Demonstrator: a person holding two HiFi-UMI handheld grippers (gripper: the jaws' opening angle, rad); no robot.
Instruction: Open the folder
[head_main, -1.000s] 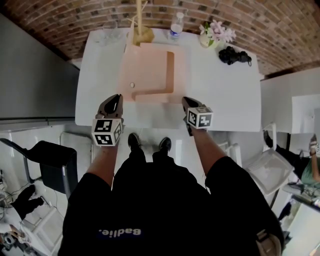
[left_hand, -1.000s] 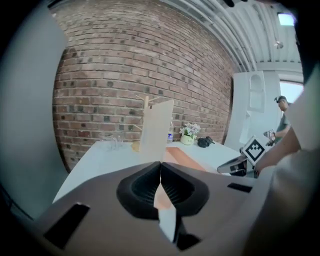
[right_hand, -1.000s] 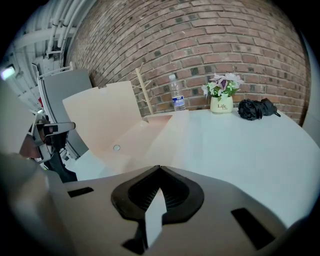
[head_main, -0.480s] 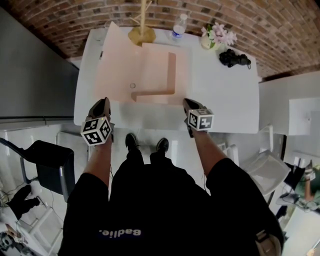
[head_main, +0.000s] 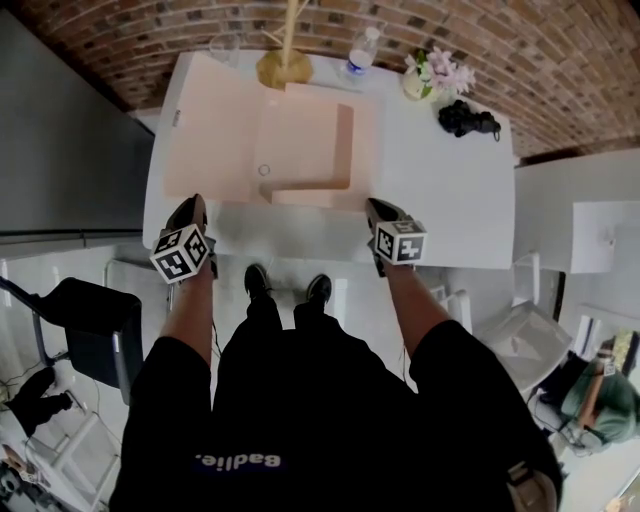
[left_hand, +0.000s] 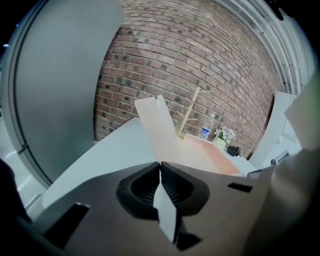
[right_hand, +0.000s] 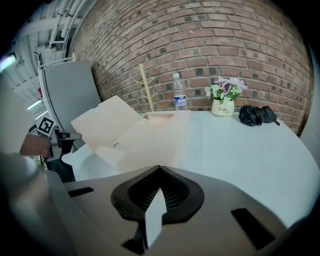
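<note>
A pale pink folder (head_main: 310, 140) lies on the white table (head_main: 450, 200), its cover (head_main: 210, 125) swung out to the left and nearly flat. In the left gripper view the cover (left_hand: 157, 127) rises from the jaw tips. My left gripper (head_main: 195, 200) (left_hand: 160, 163) is shut on the cover's near edge. My right gripper (head_main: 372, 203) (right_hand: 160, 167) is shut at the folder's near right corner, and nothing shows between its jaws. In the right gripper view the spread folder (right_hand: 135, 140) lies just beyond the tips.
Along the table's far edge stand a wooden rack (head_main: 285, 60), a water bottle (head_main: 358, 55), a flower pot (head_main: 435, 72) and a black bundle (head_main: 468, 115). A black chair (head_main: 95, 320) sits at the lower left. A brick wall lies behind the table.
The left gripper swung left and down with the cover, which went from raised to spread out at the left. The right gripper stayed put.
</note>
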